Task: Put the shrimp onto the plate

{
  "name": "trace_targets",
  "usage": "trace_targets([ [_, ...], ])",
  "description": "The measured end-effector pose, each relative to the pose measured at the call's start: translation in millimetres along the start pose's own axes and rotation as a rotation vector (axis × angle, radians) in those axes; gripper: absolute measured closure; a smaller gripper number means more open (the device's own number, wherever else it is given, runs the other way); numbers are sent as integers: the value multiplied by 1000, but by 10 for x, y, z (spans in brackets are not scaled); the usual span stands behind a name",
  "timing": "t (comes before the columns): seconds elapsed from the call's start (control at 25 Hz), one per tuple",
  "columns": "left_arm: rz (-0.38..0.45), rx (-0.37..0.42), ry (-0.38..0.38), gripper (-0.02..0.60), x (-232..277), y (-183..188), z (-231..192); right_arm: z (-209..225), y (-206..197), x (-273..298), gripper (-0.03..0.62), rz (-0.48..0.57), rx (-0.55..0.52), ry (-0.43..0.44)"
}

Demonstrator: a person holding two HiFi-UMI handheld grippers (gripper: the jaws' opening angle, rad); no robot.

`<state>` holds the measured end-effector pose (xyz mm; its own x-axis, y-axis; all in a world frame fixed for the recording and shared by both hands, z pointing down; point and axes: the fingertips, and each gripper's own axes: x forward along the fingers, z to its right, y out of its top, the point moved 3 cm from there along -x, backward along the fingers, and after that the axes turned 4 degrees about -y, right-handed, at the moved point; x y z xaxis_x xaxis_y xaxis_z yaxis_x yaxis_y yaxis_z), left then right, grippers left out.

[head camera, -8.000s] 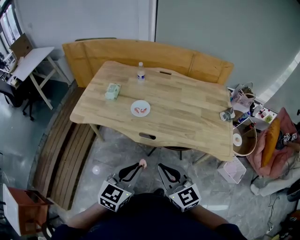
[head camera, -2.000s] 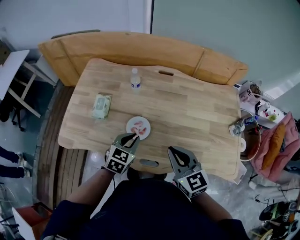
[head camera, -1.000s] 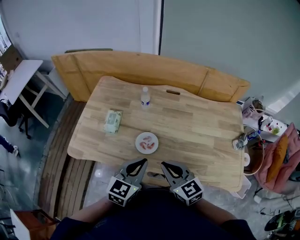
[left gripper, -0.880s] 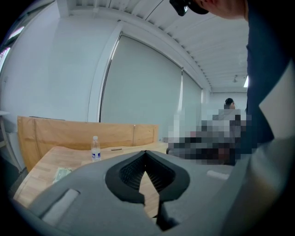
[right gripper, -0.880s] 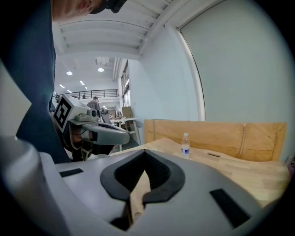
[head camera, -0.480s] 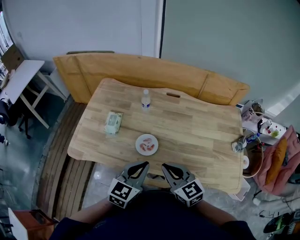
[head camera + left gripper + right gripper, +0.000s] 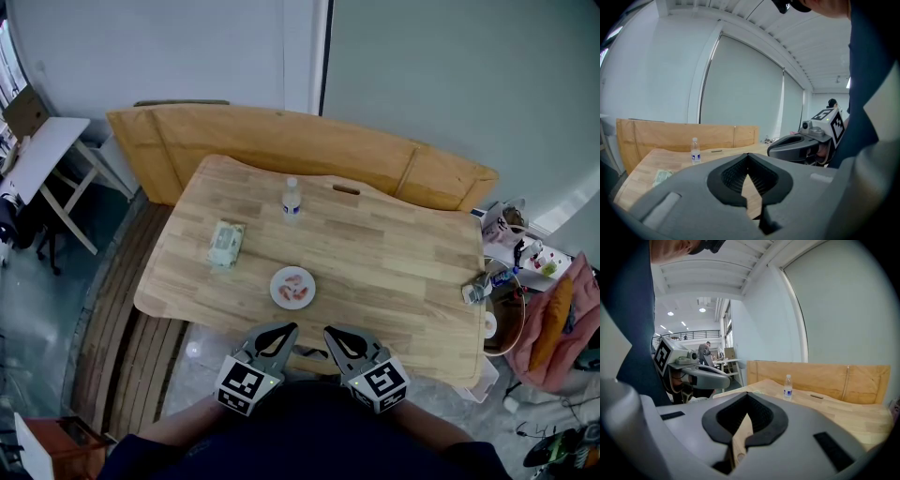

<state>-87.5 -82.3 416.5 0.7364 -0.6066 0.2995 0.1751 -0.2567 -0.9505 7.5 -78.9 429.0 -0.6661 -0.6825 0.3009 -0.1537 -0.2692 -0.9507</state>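
Head view: shrimp point(image 7: 296, 289) lie on the plate point(image 7: 278, 296), heading unreadable; left gripper point(image 7: 287, 329) and right gripper point(image 7: 329, 331) both closed, empty.

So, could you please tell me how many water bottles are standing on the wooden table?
1. The water bottle stands upright near the wooden table's far edge, beyond the plate. Nothing seems hidden.
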Motion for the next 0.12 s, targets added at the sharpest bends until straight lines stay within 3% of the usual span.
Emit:
trace_targets([
  [0.12, -5, 2, -3, 575, -8, -10, 21, -13, 2, -6, 588, 0, 5, 2],
])
